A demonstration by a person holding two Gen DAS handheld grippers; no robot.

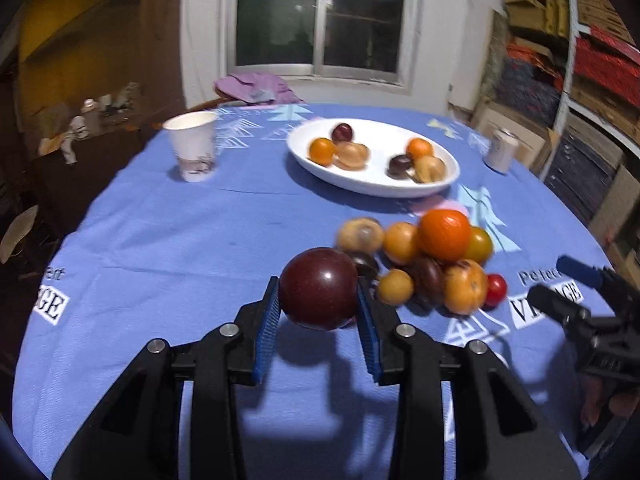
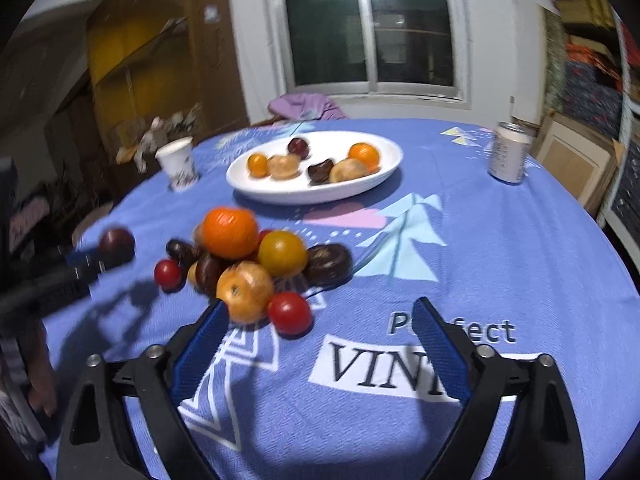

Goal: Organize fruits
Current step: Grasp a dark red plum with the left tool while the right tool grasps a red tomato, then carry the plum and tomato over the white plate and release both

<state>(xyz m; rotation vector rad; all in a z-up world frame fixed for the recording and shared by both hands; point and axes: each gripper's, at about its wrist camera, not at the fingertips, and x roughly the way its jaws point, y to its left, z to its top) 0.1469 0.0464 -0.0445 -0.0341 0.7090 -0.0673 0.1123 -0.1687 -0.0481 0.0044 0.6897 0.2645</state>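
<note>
Left wrist view: left gripper [image 1: 319,300] is clamped on a dark red plum [image 1: 319,294], blue pads pressing both sides, plum lifted clear of the blue tablecloth [image 1: 160,240] with its shadow underneath. Just right of it and beyond sits the fruit pile [image 1: 432,264] on the cloth: a big orange [image 1: 445,234] on top, yellow and brown pieces around it, a small red tomato [image 1: 496,289] at the right edge. Farther back, the white oval dish [image 1: 372,182] holds six pieces. Paper cup [image 1: 192,145] far left, can [image 1: 501,149] far right. Right gripper [image 1: 568,288] shows at the right edge, fingers apart.

Right wrist view: right gripper [image 2: 320,316] has jaws spread wide, nothing between the pads, low over the cloth. Its left finger sits just beside the nearest orange-yellow fruit [image 2: 245,296]; a red tomato [image 2: 290,313] lies just ahead between the fingertips, untouched. The pile [image 2: 248,256] is ahead left, the dish [image 2: 312,192] behind it. Left gripper [image 2: 96,258] at the left edge, carrying the plum [image 2: 117,242] above the cloth. Frame is motion-blurred.
</note>
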